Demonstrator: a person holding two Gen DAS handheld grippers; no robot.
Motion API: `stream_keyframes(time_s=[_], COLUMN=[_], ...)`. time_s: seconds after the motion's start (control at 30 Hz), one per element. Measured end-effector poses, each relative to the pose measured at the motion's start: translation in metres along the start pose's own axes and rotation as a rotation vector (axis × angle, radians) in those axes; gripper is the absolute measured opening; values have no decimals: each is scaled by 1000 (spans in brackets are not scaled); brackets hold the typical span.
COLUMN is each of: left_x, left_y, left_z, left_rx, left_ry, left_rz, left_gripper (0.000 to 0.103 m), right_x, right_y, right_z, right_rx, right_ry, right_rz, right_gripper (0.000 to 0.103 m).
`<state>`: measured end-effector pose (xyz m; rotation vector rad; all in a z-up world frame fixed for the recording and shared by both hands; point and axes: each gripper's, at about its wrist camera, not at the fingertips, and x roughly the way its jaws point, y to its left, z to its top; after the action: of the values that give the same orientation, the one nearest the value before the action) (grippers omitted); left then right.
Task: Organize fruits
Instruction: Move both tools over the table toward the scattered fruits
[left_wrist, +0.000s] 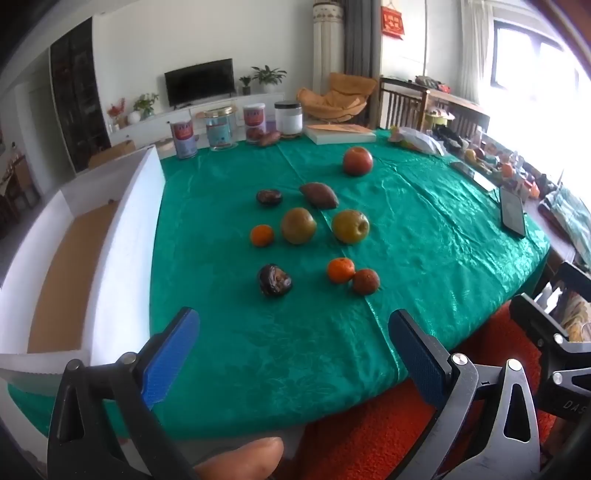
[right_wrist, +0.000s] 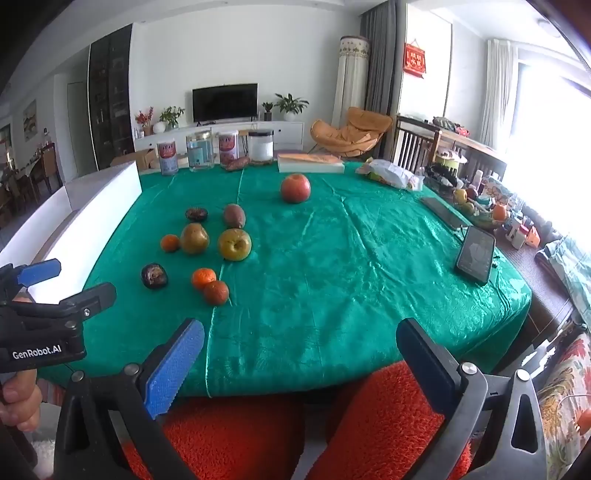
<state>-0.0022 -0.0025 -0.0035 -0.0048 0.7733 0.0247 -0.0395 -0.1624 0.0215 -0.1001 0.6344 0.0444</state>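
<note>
Green satin cloth (left_wrist: 295, 332) covers my worktop, and the fruits lie loose on it in a cluster left of centre. Nearest me: a dark wrinkled fruit (left_wrist: 275, 280), a small orange mandarin (left_wrist: 340, 270) touching a reddish-brown round fruit (left_wrist: 365, 281). Behind those: a second small mandarin (left_wrist: 262, 235), a brownish-green pear (left_wrist: 298, 225), a yellow-green apple (left_wrist: 350, 226). Further back: another dark shrivelled fruit (left_wrist: 269, 196), a reddish-brown sweet potato (left_wrist: 318, 195), and, well apart, a red apple (left_wrist: 357, 160). A white-walled cardboard box (left_wrist: 122, 236) stands at the left edge. My left gripper (left_wrist: 293, 350) and right gripper (right_wrist: 299, 360) both hover at the near edge, jaws spread wide, nothing between them. A propped phone (right_wrist: 475, 253) stands far right.
</note>
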Motion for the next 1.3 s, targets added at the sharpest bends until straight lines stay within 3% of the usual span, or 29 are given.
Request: stream_keyframes(time_s=[0.13,0.2,0.33,0.43,0.53,0.67,0.77,0.83,1.1,1.3], left_x=[-5,-7,-17,-16,-4,15,15,13,18,17], left_y=[0,0,12,22,24,18,12,10,14,12], left_z=[6,13,36,44,31,6,-5,-4,-7,-10], left_rx=[22,47,43,-9,-39,-59,-59,-52,-82,-73], left_ry=[-31,-66,-123,-108,-51,69,91,85,96,91], left_rz=[-1,17,28,7,11,-21,-37,-38,-30,-24], left_gripper=[103,103,103,103,103,103,103,103,103,103], right_x=[-16,-15,-6,-10,-8,5,29,38,23,20], right_y=[-9,-3,-14,-18,-9,3,5,0,12,18], right_z=[6,4,9,15,13,-2,-7,-11,-12,-12], right_rx=[68,49,123,111,24,34,103,138,14,-11], right_ry=[-174,-208,-140,-127,-94,3,179,239,144,119], right_rz=[125,95,164,152,229,294,269,270,147,118], right_gripper=[103,103,103,103,103,103,103,103,103,103])
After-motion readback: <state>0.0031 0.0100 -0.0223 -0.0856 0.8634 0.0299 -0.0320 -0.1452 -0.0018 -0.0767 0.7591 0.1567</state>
